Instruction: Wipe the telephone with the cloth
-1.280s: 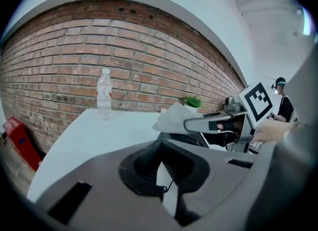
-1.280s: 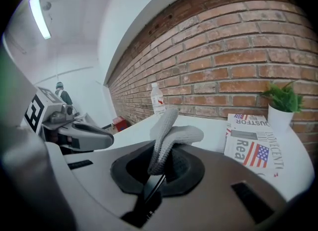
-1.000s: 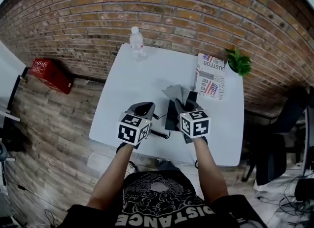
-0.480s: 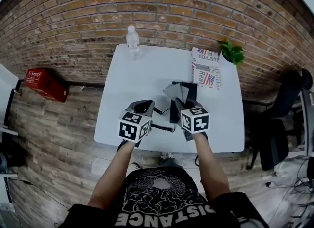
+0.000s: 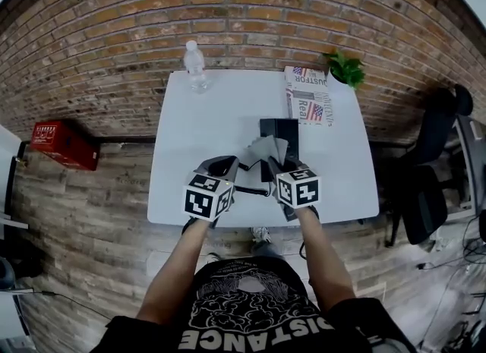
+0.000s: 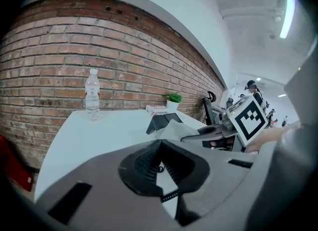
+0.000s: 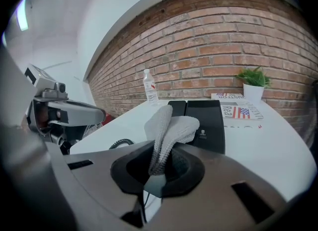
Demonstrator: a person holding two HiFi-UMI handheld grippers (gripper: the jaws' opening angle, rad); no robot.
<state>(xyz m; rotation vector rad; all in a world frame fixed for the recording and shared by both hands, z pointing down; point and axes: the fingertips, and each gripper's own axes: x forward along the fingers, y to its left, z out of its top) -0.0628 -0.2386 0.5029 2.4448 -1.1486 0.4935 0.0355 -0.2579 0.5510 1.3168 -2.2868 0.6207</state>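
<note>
Starting with the head view, a white bench (image 5: 197, 131) is seen against a brick wall, and the black telephone (image 5: 285, 133) lies near its middle. The left hand-held gripper (image 5: 220, 168) and the right hand-held gripper (image 5: 275, 168) are held side by side over the near part of the bench. A grey cloth (image 5: 264, 149) is pinched in the right one and is seen over the near left part of the telephone; whether the two touch cannot be told. A coiled cord (image 5: 250, 190) runs across between the two hand-held grippers. A water bottle (image 5: 195, 65), a newspaper (image 5: 307, 103) and a potted plant (image 5: 343, 67) are ranged along the far edge, and a red box (image 5: 64, 145) is set on the floor to the left.

In the left gripper view, the jaws are drawn together at their tips and nothing is gripped between the ribbed pads (image 6: 144, 164); the cord is glimpsed through the slit beneath them.

In the right gripper view, the jaws are closed on a fold of the cloth, which stands up from between them and droops forward, with the telephone just beyond it
</note>
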